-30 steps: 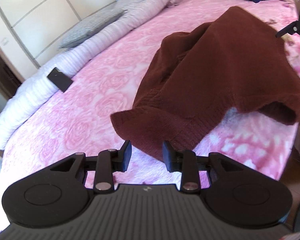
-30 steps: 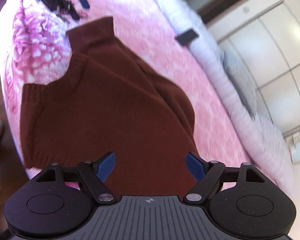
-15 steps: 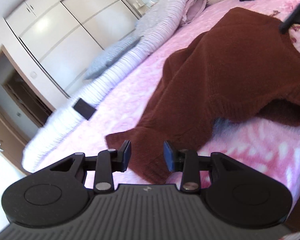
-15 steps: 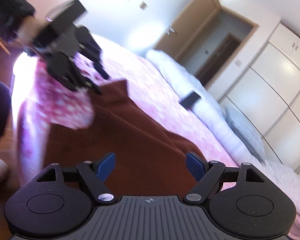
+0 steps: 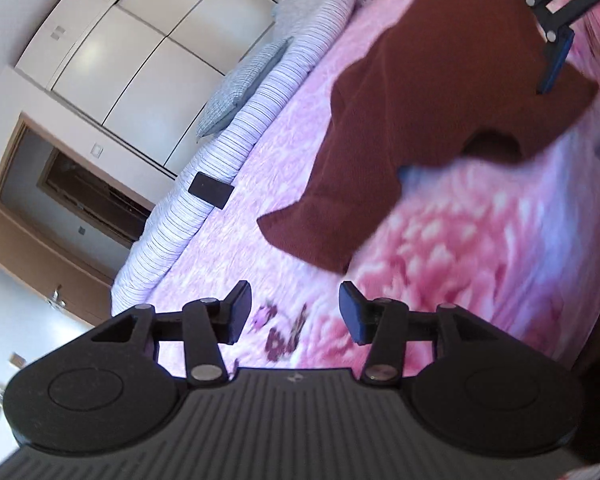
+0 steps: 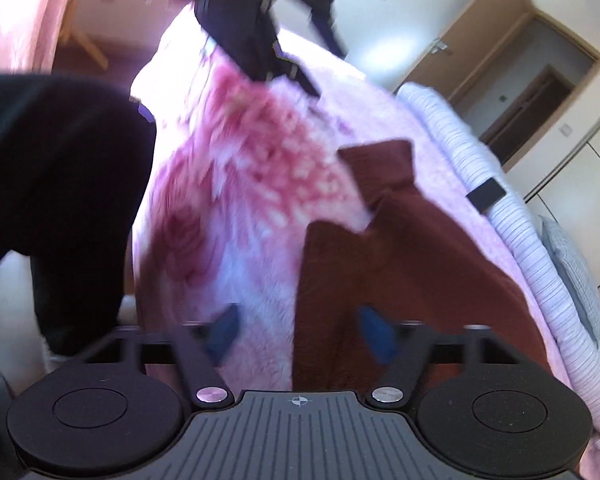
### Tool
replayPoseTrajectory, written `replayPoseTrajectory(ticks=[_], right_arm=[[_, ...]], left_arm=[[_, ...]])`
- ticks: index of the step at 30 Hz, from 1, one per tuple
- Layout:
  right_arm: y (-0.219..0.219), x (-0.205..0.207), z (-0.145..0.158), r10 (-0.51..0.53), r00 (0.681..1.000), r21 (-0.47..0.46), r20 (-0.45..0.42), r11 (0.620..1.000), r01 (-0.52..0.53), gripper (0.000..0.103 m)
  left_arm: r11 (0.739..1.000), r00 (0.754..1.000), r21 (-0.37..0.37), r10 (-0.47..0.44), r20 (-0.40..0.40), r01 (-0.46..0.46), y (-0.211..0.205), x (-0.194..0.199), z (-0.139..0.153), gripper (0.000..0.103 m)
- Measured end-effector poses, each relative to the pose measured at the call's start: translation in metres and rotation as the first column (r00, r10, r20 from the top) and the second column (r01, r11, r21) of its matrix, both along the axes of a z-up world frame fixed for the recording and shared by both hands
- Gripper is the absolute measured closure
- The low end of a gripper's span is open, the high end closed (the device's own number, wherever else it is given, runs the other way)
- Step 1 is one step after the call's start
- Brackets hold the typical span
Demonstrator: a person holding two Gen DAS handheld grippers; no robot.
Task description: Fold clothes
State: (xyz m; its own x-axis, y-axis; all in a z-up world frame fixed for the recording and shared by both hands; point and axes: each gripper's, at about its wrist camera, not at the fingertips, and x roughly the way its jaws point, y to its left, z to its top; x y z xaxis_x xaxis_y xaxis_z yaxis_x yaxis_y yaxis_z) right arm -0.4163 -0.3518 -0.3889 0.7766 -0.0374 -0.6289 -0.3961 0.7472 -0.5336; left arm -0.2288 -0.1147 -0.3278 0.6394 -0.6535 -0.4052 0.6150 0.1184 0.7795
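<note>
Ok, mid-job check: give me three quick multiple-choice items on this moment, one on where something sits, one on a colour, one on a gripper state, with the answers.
1. Where does the small black rectangular object lie?
A. On the sweater
B. On the striped white duvet along the far side of the bed
C. On the floor

2. What colour is the sweater?
A. Dark reddish brown
B. Grey
C. Green

3. How is the left gripper right now?
A. Shut on the sweater
B. Shut on the bedspread
C. Open, holding nothing

Answers:
1 B, it rests on the striped duvet roll.
2 A, the knit reads reddish brown in both views against the pink bedspread.
3 C, its jaws stand apart over bare bedspread.
</note>
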Motion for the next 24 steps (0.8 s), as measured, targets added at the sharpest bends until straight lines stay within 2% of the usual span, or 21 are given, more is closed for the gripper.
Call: replayPoseTrajectory(ticks=[2,5,8,11,14,19,24], right_arm=[[-0.008,0.004,0.006,-0.018,1.0,0.001,-0.002,1.0,0.018,0.081],[-0.022,0.007,0.022,-0.048,0.999,0.016,0.005,0.999,0.048,0.096],[-0.038,0.004,0.049,-0.089,0.995,0.026,0.036,0.996,0.088,0.096],[-0.054,-0.006,0.086,-0.157,0.981,0.001,0.114,0.987,0.158,0.096],[-0.068,-0.016,0.115,-0.223,0.958,-0.038,0.181,0.972,0.233,0.096],[-0.08,-0.021,0.133,-0.289,0.93,-0.058,0.228,0.949,0.309,0.096],[-0.087,-0.017,0.128,-0.298,0.934,-0.056,0.196,0.948,0.315,0.096]], left_arm=[[1.0,1.0,0.021,-0.013,0.025,0.013,0.001,0.004,-0.008,0.058],[0.998,0.998,0.047,-0.049,0.049,0.047,-0.006,0.018,-0.018,0.054],[0.99,0.986,0.087,-0.124,0.111,0.115,-0.021,0.035,-0.027,0.051],[0.968,0.953,0.157,-0.228,0.2,0.198,-0.037,0.052,-0.036,0.051],[0.922,0.874,0.258,-0.364,0.323,0.289,-0.046,0.062,-0.049,0.05],[0.856,0.781,0.33,-0.505,0.367,0.399,-0.061,0.067,-0.063,0.05],[0.771,0.665,0.41,-0.632,0.398,0.488,-0.075,0.07,-0.077,0.053]])
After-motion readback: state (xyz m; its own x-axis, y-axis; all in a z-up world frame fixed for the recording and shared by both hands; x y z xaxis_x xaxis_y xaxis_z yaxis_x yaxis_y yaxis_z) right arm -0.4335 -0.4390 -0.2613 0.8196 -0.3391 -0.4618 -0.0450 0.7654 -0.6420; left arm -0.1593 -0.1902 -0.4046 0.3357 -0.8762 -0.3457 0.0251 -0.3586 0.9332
